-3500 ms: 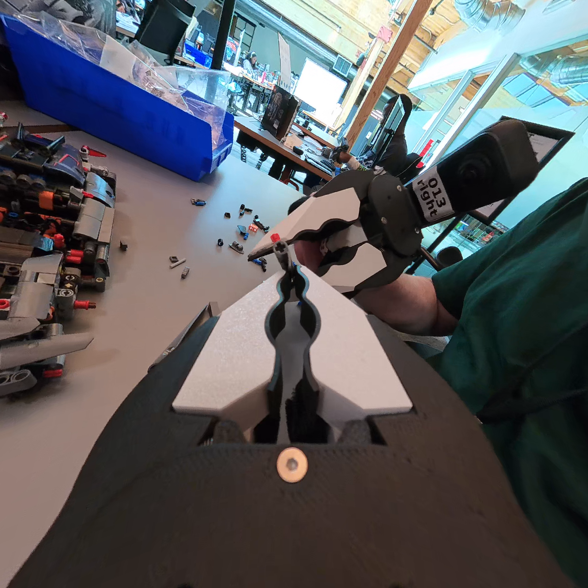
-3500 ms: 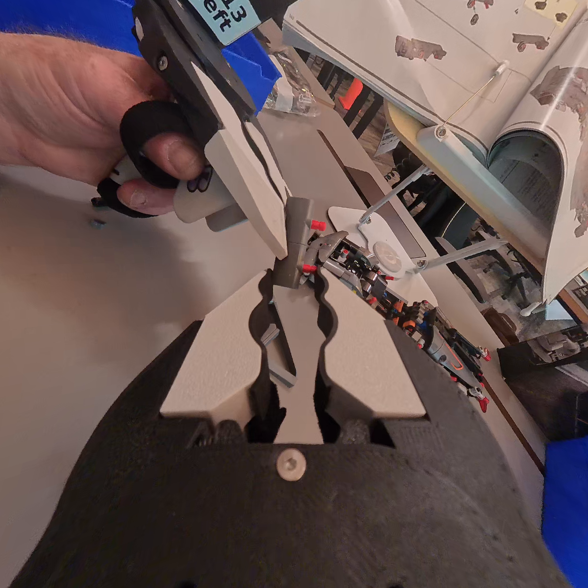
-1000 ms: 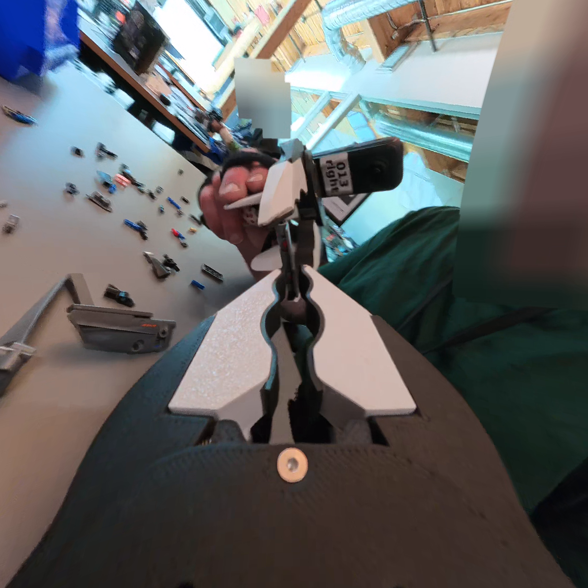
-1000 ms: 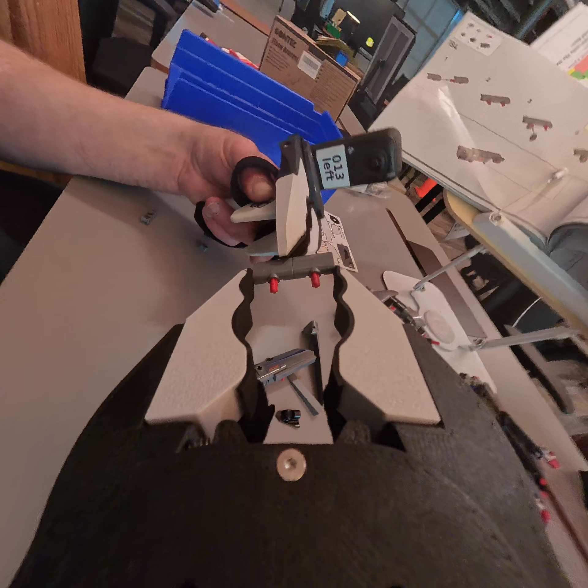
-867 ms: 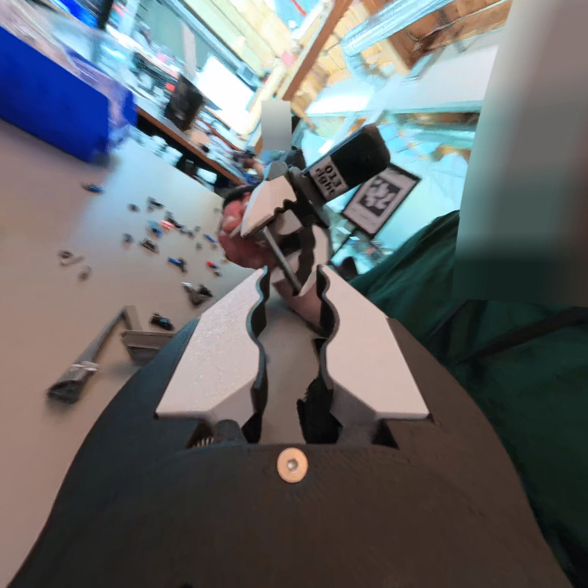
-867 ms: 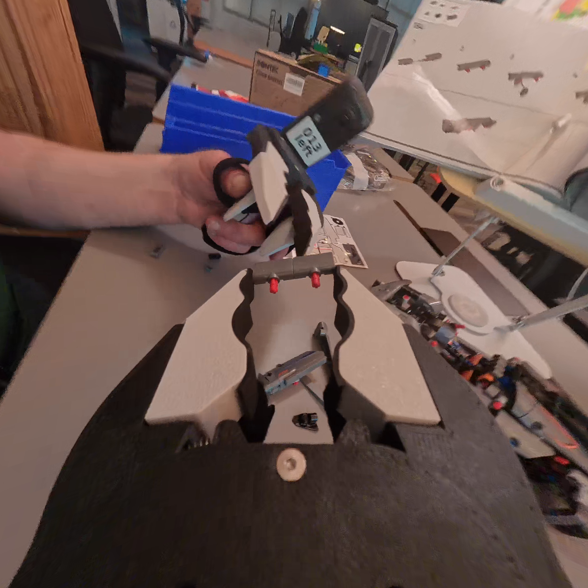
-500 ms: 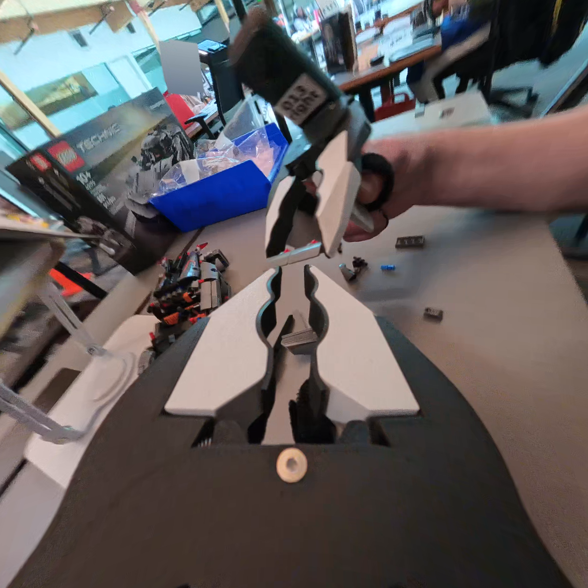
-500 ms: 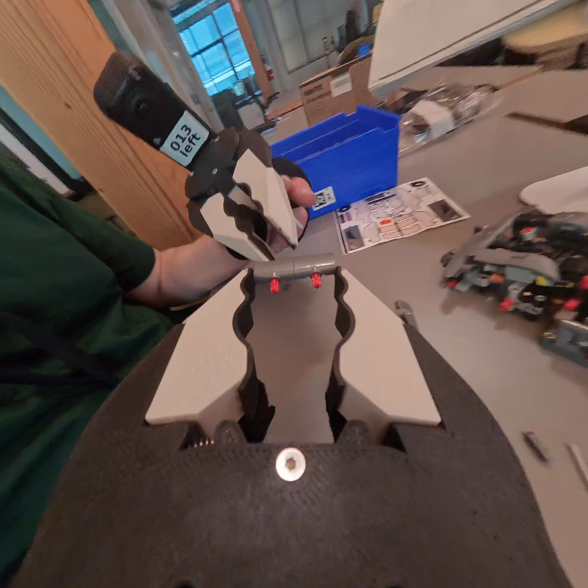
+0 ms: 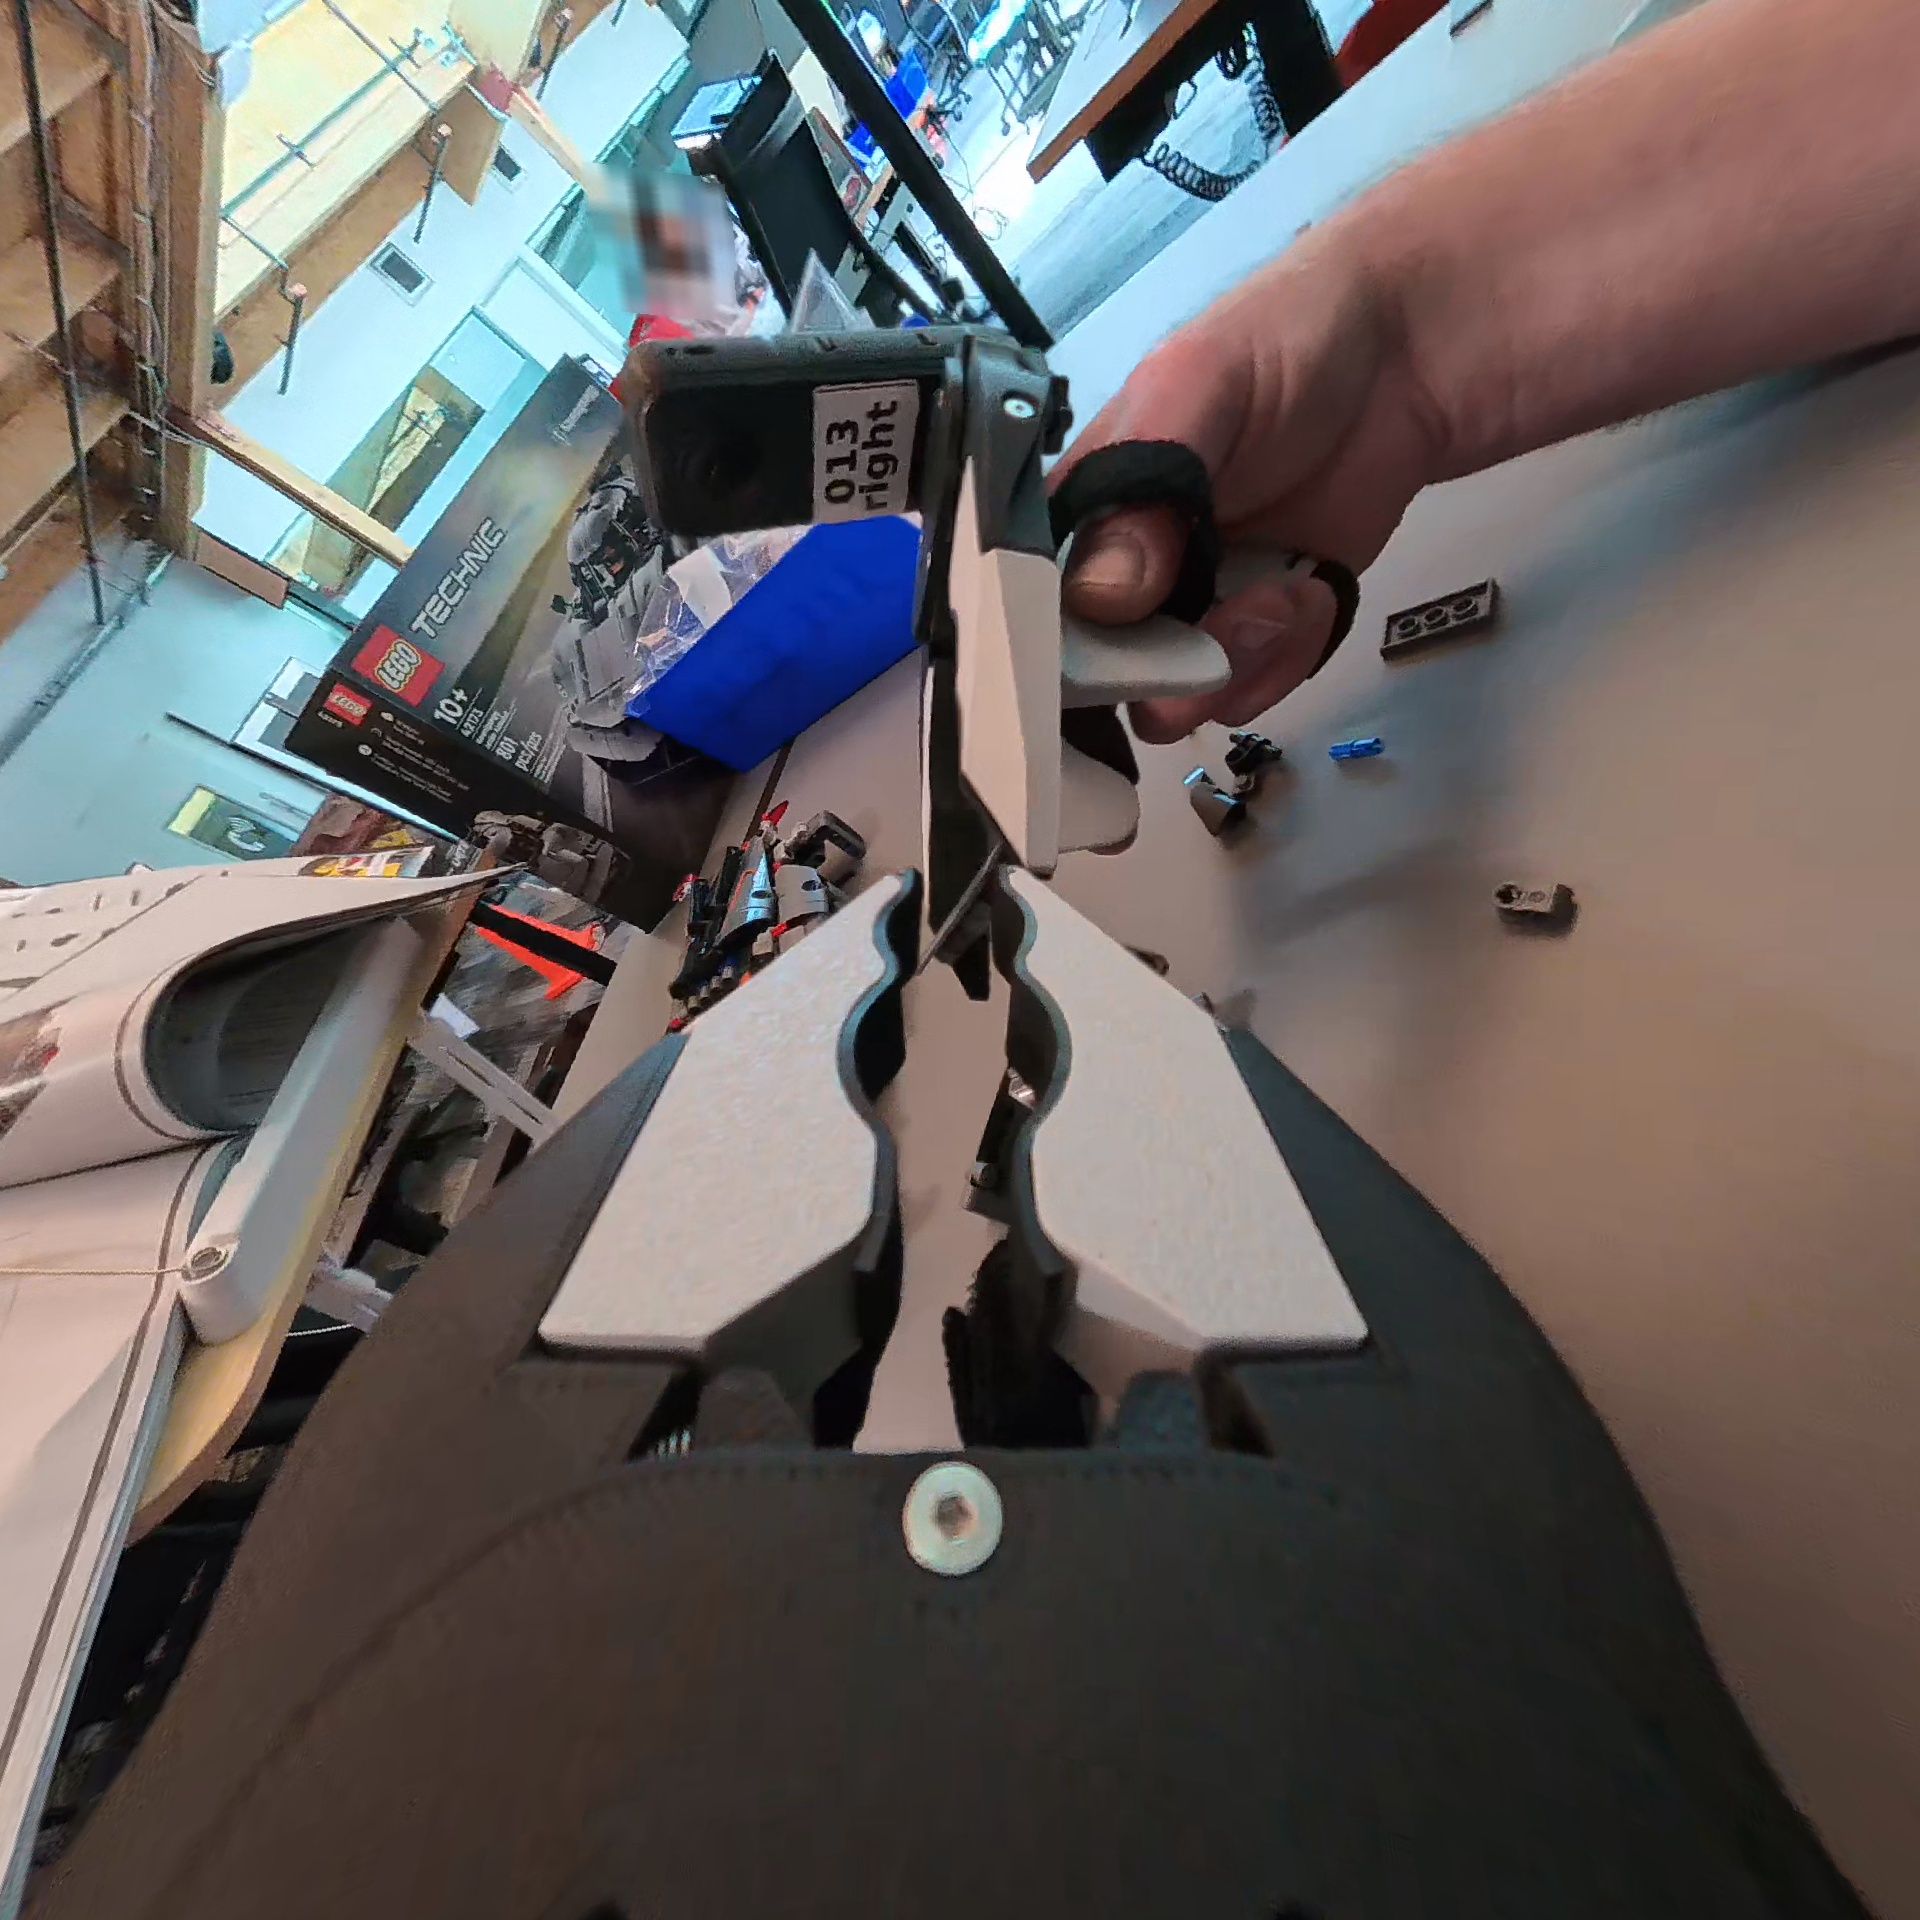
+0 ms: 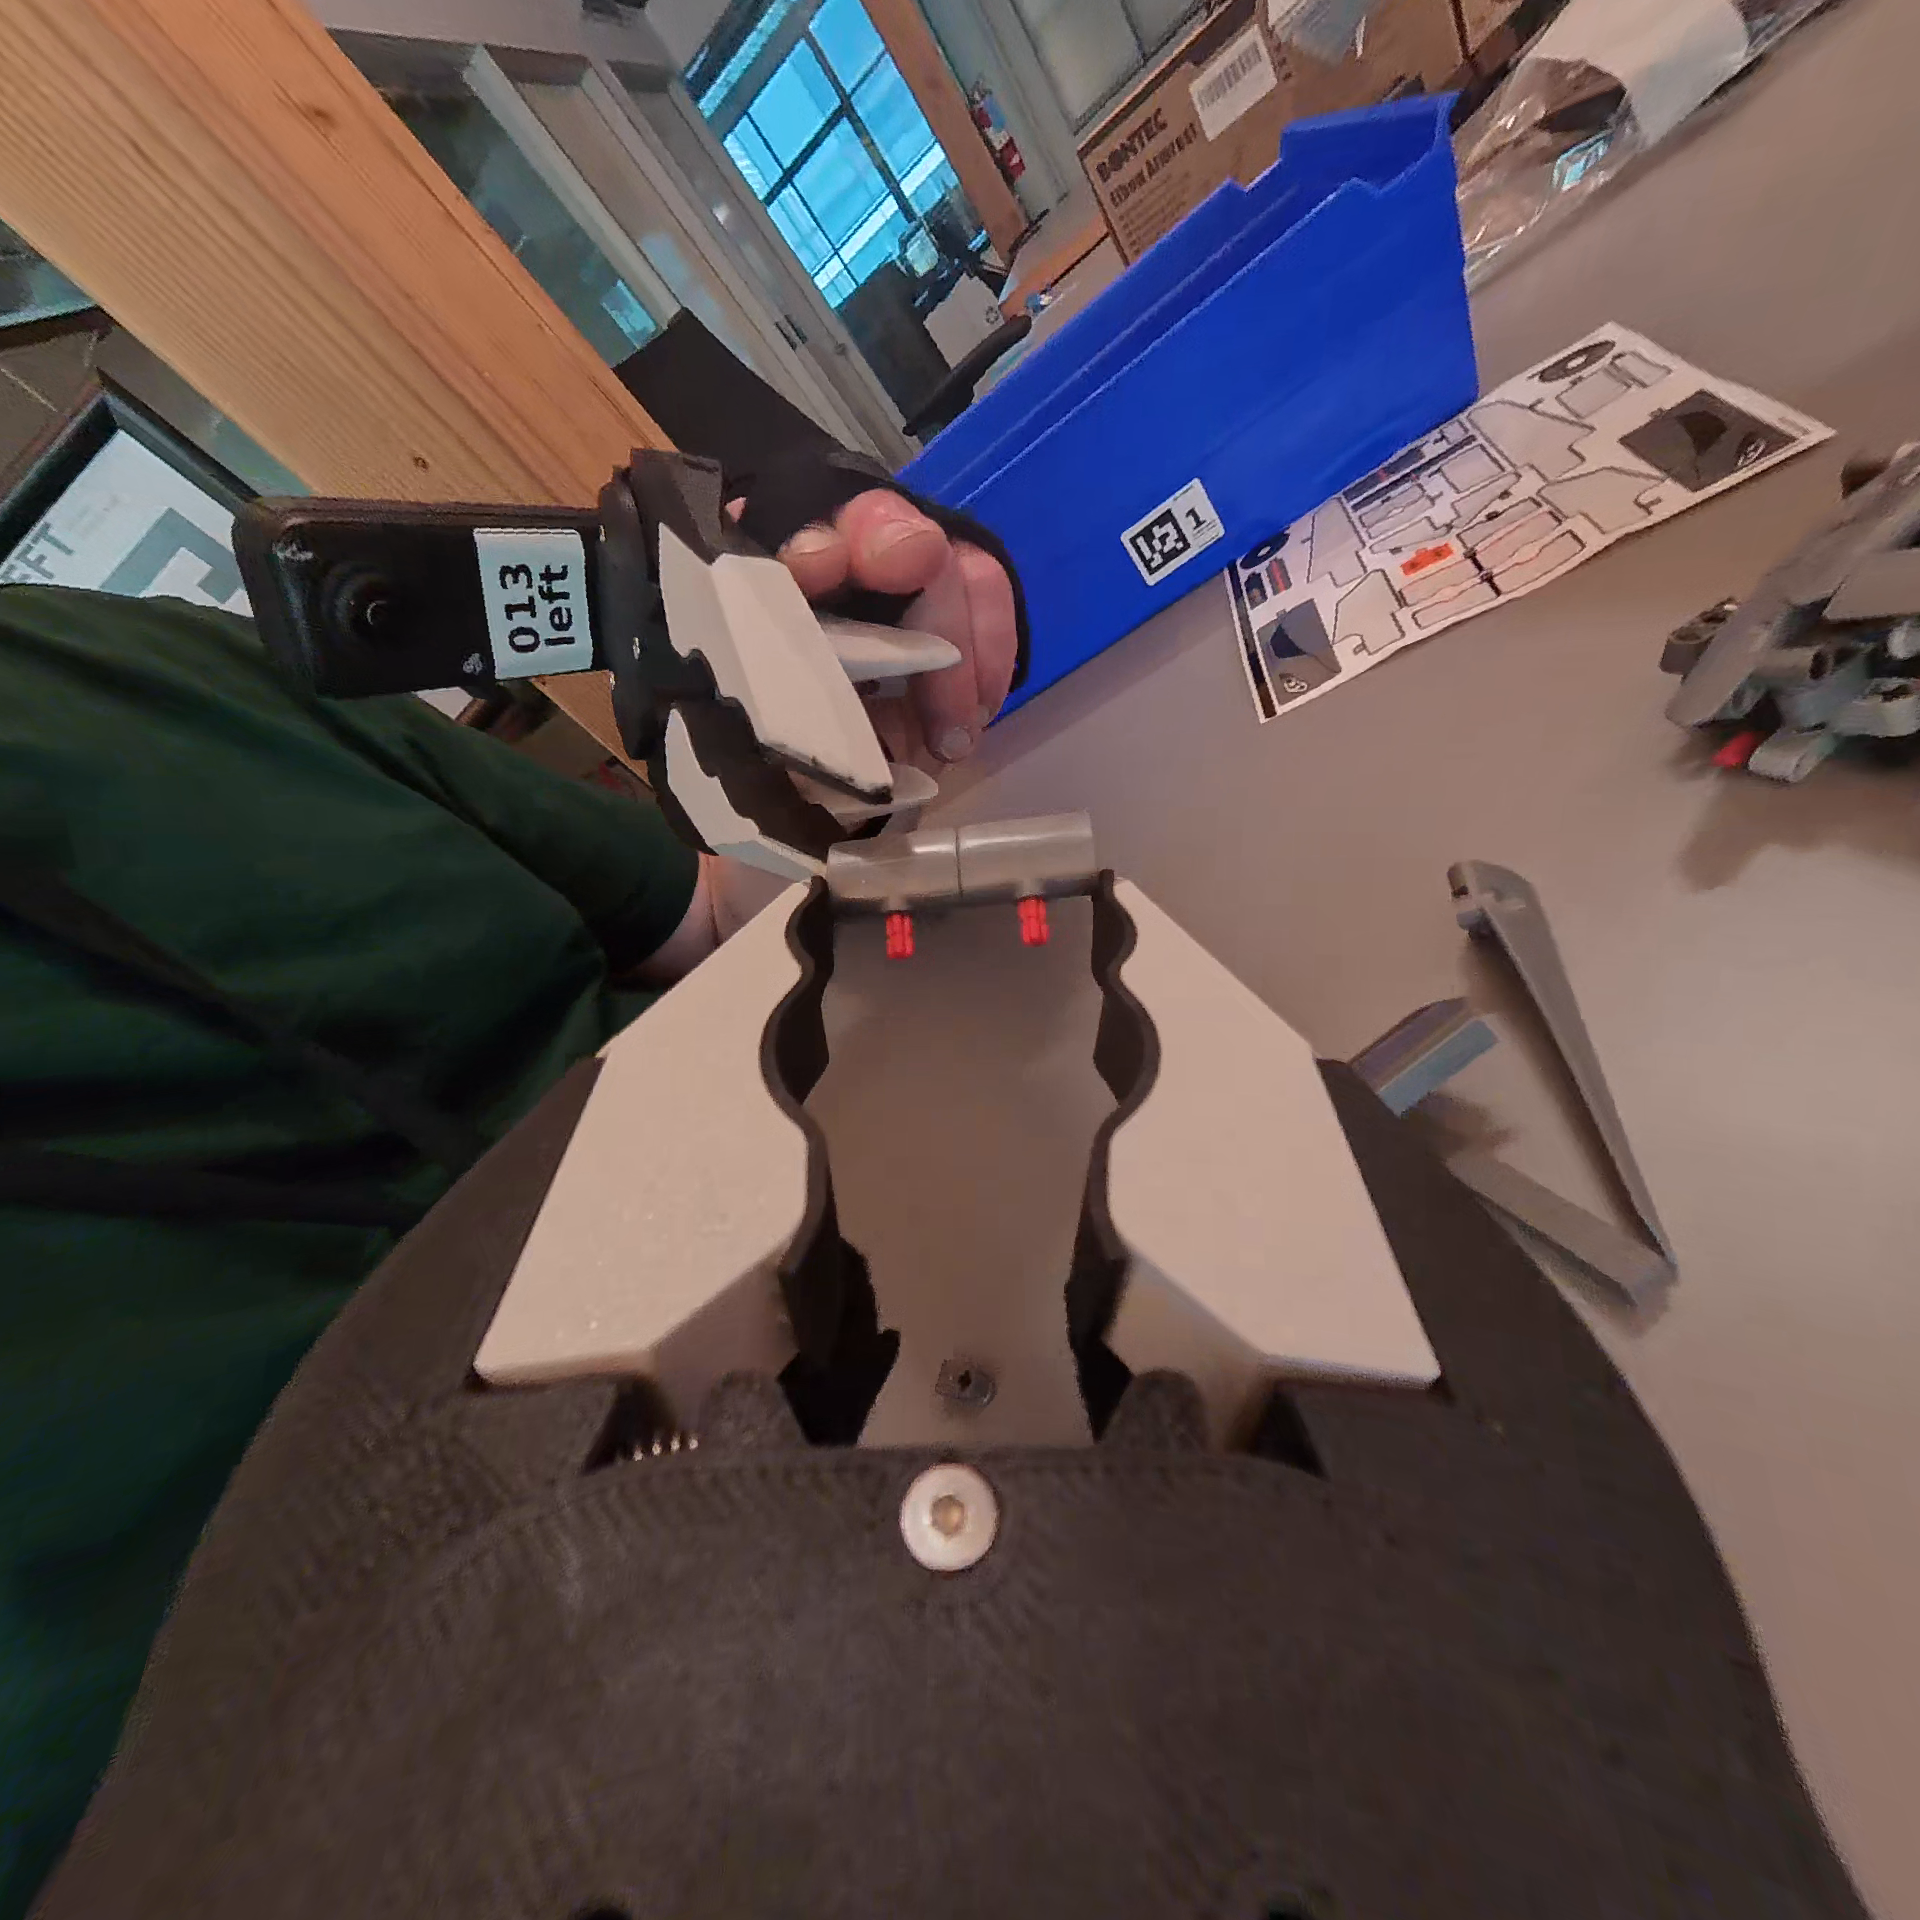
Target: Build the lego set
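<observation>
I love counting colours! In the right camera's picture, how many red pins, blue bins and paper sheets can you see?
Red pins: 2
Blue bin: 1
Paper sheet: 1
Total: 4

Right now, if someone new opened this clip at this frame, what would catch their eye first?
Probably the grey lego beam with two red pins, clamped end to end between the right gripper's fingertips in mid-air, with the left gripper nosing in at its left end. Next, the big blue bin standing behind on the grey table, with a printed sticker sheet lying flat beside it. A part-built grey lego model sits at the right edge.
</observation>
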A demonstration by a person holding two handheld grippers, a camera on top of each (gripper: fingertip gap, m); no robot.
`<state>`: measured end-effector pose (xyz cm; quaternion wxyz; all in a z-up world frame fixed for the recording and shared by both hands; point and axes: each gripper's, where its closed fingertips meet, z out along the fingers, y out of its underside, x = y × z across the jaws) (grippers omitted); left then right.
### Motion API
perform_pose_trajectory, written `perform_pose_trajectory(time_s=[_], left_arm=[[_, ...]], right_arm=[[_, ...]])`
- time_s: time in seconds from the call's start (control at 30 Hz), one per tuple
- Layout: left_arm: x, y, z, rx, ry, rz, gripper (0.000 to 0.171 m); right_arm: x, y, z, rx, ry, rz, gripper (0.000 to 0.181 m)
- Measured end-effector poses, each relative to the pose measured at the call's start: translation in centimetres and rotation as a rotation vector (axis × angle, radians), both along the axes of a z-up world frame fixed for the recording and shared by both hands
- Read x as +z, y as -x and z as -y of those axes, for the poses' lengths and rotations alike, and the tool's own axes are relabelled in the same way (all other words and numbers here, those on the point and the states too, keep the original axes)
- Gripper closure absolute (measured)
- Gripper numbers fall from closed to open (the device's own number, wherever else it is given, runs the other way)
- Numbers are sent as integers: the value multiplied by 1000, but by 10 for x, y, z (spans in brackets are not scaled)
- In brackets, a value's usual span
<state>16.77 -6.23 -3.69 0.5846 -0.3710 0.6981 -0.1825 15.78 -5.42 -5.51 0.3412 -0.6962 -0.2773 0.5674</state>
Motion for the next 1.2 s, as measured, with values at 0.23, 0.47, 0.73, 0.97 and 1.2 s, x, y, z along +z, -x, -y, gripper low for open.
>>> perform_pose_trajectory(time_s=[0.23, 0.47, 0.73, 0.97, 1.2], left_arm=[[-2, 1, 8, -28, -27, -13, 169], [-3, 3, 2, 3, -21, -22, 157], [-8, -1, 13, -57, -7, -40, 164], [-3, -1, 13, -60, 41, -15, 165], [1, -2, 11, -58, 52, 16, 165]], right_arm=[[1, 2, 6, 46, 37, -27, 134], [4, 3, 4, 32, 13, -33, 134], [3, 7, 12, 90, 49, -49, 133], [8, 7, 12, 92, 55, -87, 133], [12, 6, 11, 86, 65, -110, 133]])
